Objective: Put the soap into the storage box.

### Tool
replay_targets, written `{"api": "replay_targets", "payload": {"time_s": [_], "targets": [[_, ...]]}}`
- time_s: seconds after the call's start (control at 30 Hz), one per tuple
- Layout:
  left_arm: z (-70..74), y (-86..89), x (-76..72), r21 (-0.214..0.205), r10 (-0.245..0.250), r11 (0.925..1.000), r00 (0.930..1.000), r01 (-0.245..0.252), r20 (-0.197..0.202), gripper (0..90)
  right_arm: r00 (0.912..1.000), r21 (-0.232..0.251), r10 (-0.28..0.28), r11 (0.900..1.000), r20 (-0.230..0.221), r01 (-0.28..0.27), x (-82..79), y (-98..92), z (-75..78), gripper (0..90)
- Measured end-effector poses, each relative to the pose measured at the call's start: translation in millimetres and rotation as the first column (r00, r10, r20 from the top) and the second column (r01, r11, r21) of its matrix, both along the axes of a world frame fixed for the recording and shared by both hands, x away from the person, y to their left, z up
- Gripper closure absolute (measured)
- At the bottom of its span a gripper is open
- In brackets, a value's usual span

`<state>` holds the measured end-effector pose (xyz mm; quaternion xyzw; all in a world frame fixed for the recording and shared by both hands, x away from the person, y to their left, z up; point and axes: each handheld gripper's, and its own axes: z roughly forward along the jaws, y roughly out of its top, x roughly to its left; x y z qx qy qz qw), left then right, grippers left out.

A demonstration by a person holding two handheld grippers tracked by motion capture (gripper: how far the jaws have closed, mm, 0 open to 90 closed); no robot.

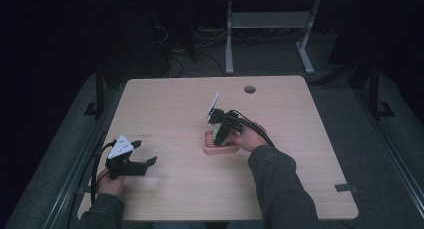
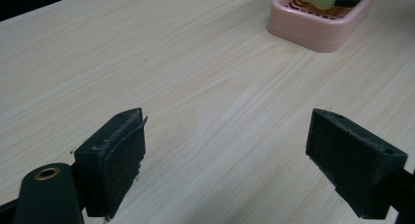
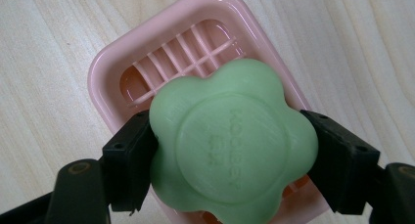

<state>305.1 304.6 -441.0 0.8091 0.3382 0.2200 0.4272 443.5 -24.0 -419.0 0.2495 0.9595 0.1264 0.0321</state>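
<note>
A green flower-shaped soap [image 3: 232,143] is held between the jaws of the right gripper [image 3: 230,155], which are closed on its two sides. The soap is kept just over the pink soap dish [image 3: 112,62], whose slatted bottom is seen behind it; whether the soap already touches the slats cannot be told. In the high view the dish [image 1: 207,148] is seen near the middle of the counter [image 1: 165,104], with the right gripper [image 1: 220,131] above it.

The soap is gripped only at its rounded lobes, so it could slip or turn between the pads if the hold is loosened too early. If it is released while tilted, it may land on the rim and slide out onto the counter. The light dish could also be pushed or tipped if the jaws are pressed down on its wall.

The left gripper [image 1: 142,161] is held well apart, near the counter's left edge, with its jaws wide and nothing between them
</note>
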Motion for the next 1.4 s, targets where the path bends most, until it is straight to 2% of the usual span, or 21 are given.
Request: {"api": "replay_targets", "payload": {"time_s": [0.77,0.9,1.4], "targets": [[0.3,-0.4,-0.1,0.006,-0.002,1.0,1.0,0.002,-0.004,14.4,0.9999,0.005,-0.013,0.9999,-0.003,0.013,-0.7,-1.1,0.4,24.8],[0.0,-0.4,0.3,0.005,0.0,1.0,1.0,0.0,-0.004,14.4,0.9998,0.018,-0.016,0.9997,-0.012,0.017,-0.6,-2.5,1.6,24.6],[0.2,-0.5,0.8,0.008,0.002,1.0,1.0,-0.002,-0.003,14.4,0.9998,0.052,-0.017,0.9985,-0.005,0.017,-2.3,-7.3,9.2,22.7]]}}
